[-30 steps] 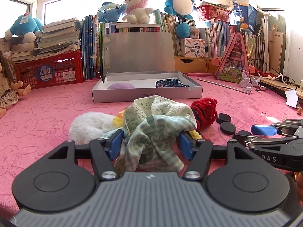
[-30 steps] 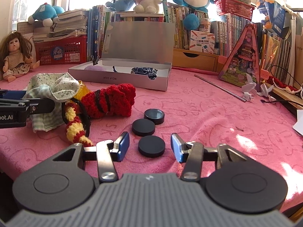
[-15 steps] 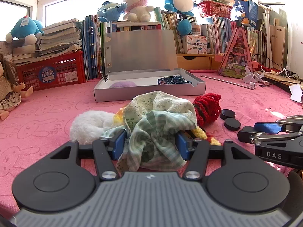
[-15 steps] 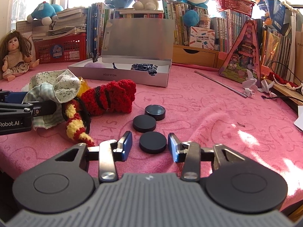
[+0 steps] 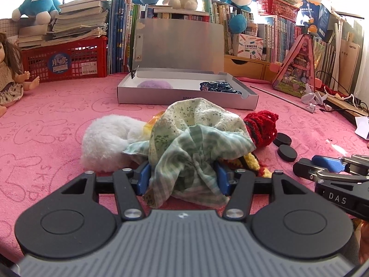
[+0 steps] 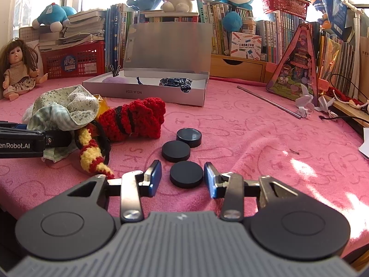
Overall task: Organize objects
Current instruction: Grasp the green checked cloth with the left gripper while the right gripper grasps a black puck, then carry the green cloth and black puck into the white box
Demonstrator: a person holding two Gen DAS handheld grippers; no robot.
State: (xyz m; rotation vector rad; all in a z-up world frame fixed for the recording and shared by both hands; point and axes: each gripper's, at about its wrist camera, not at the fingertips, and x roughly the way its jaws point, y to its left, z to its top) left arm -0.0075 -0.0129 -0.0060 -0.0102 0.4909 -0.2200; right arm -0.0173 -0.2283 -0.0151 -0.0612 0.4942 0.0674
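Observation:
My left gripper (image 5: 182,176) is shut on a bunched green-and-cream cloth (image 5: 196,138), its blue pads pressing the lower folds; the cloth also shows at the left of the right wrist view (image 6: 64,108). My right gripper (image 6: 182,179) is open, its pads standing either side of the nearest of three black round discs (image 6: 186,174) without touching it. A red crochet piece (image 6: 136,120) and a yellow-red crochet strip (image 6: 92,157) lie beside the cloth. An open grey box (image 5: 184,92) holds a purple puff (image 5: 155,84) and a dark blue item (image 5: 219,87).
A white fluffy item (image 5: 108,140) lies left of the cloth on the pink mat (image 6: 265,138). A doll (image 6: 19,69) sits far left, a red crate (image 5: 66,61) and books behind. A thin metal rod (image 6: 269,102) and a triangular pink case (image 6: 297,69) lie right.
My left gripper's pads have closed in on the cloth and it sits a little nearer the box. My right gripper has narrowed slightly around the nearest disc.

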